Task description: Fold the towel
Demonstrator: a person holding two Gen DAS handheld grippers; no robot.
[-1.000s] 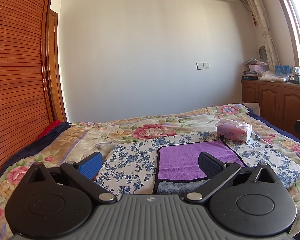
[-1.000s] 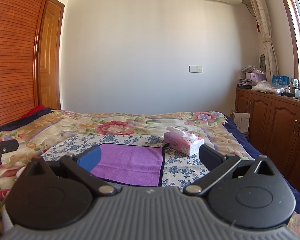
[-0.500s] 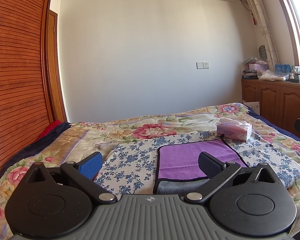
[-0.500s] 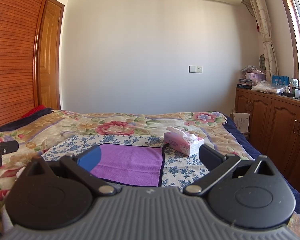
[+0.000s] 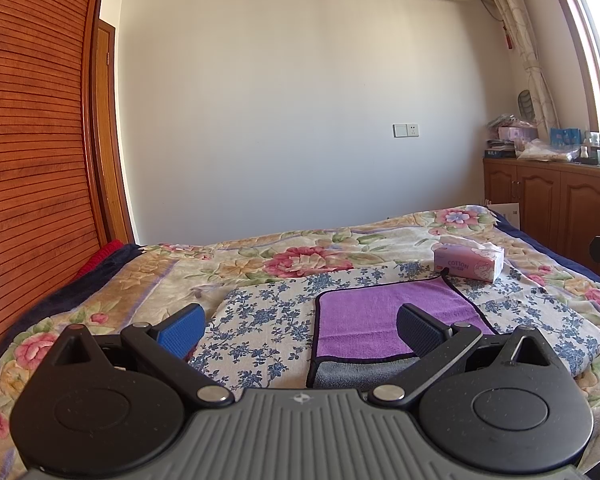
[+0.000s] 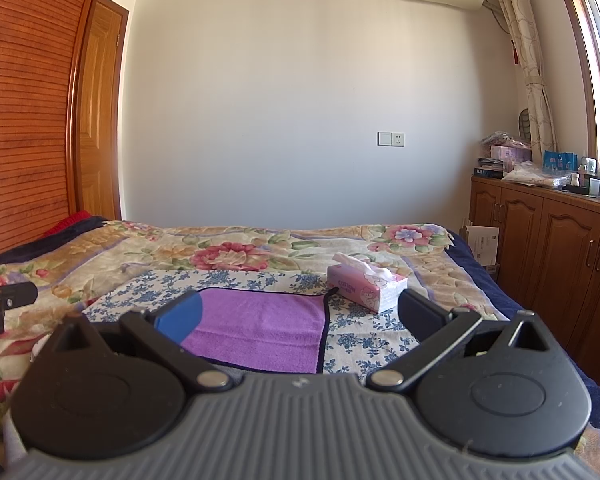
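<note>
Bed (image 5: 148, 280) under a floral quilt, filling the lower half of both views; over its near middle, a blue-flowered cloth (image 5: 260, 320); on that cloth, lying flat, the purple towel (image 5: 380, 316) with dark edging and a grey underside showing along the near edge, seemingly folded once already. Beyond the towel's far right corner, just beside it, a tissue box (image 5: 468, 264). Long axis of the towel running across, left to right, near edge facing both tools. Left tongs (image 5: 300, 330) spread wide, nothing between the pads, hovering short of the near edge, with the towel ahead and off to the right so that only the right finger overlaps it in view. Right tongs (image 6: 300, 314) likewise spread and empty, with the towel ahead and slightly left, its right edge falling between the fingers. Neither pair touching fabric. Judging by this layout, each pair about equally near its own near corner: left corner for the left, right corner for the right. Likely next: down and forward onto those corners, then a carry toward the far edge.
</note>
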